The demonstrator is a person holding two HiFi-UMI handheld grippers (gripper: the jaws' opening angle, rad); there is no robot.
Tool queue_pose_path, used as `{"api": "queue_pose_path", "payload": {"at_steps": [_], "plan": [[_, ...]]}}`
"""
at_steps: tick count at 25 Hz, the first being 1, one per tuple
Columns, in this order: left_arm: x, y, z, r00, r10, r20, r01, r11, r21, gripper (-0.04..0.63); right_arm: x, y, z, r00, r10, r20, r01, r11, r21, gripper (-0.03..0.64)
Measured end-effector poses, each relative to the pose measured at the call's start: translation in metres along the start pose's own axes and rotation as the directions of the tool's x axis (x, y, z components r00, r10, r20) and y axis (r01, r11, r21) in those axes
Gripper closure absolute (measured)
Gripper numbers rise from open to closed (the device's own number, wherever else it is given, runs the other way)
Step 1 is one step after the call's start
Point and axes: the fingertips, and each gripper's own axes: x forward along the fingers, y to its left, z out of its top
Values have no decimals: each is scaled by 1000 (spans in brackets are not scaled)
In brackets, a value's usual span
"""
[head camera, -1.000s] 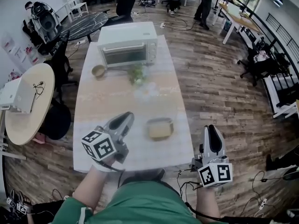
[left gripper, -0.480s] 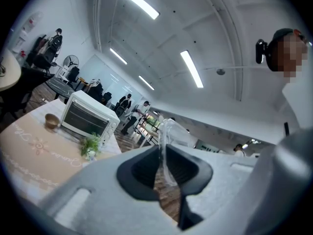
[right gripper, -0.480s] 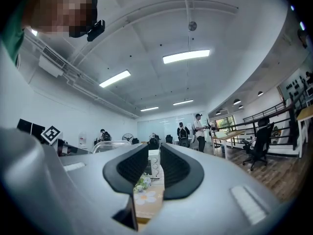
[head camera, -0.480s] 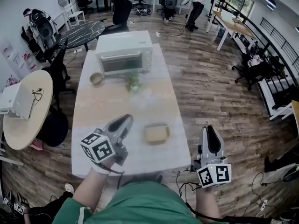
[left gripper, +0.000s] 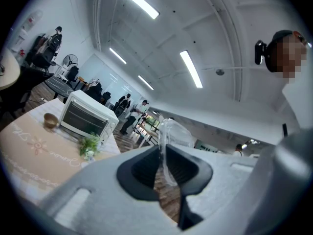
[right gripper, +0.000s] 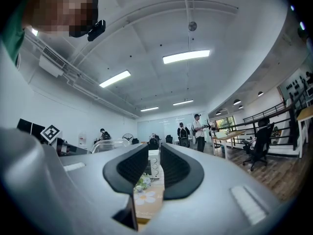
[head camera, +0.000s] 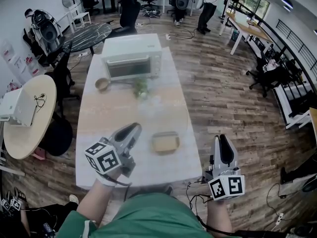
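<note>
- The long table (head camera: 99, 128) fills the middle of the head view, under a pale printed cloth.
- A white toaster oven (head camera: 131, 56) stands at the table's far end, at the top centre of the frame, with its glass door shut.
- Just below the oven a small potted plant (head camera: 141, 88) stands near the table's midline.
- Nothing stands between the left gripper (head camera: 132, 128) and the things on the table. It hangs over the near left part, low in the frame.
- In the left gripper view its jaws are pinched almost together on a piece of clear plastic (left gripper: 171, 133). The plastic sticks up from between the pads at the centre of that frame.
- The right gripper (head camera: 223, 139) is at the lower right, past the table's right edge and above the wooden floor (head camera: 233, 93).
- Its jaws stand a narrow gap apart with nothing between them.
- A round side table (head camera: 25, 128) with a laptop (head camera: 17, 105) sits at the left edge, and a person (head camera: 205, 1) stands at the top.
- A small brown bowl (head camera: 102, 84) sits left of the plant; I can't make out anything in it.
- A shallow yellowish tray (head camera: 165, 143) lies just right of the left gripper; what it holds is too blurred to tell.
</note>
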Motion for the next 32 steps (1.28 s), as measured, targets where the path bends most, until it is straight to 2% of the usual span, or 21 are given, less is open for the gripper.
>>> {"api": "queue_pose_path", "payload": {"at_steps": [32], "plan": [[8,10,-3,1000,6,-5,-6,1000,-14,554,9,-5,-6,1000,3,-10,-3,1000,4,540]]}}
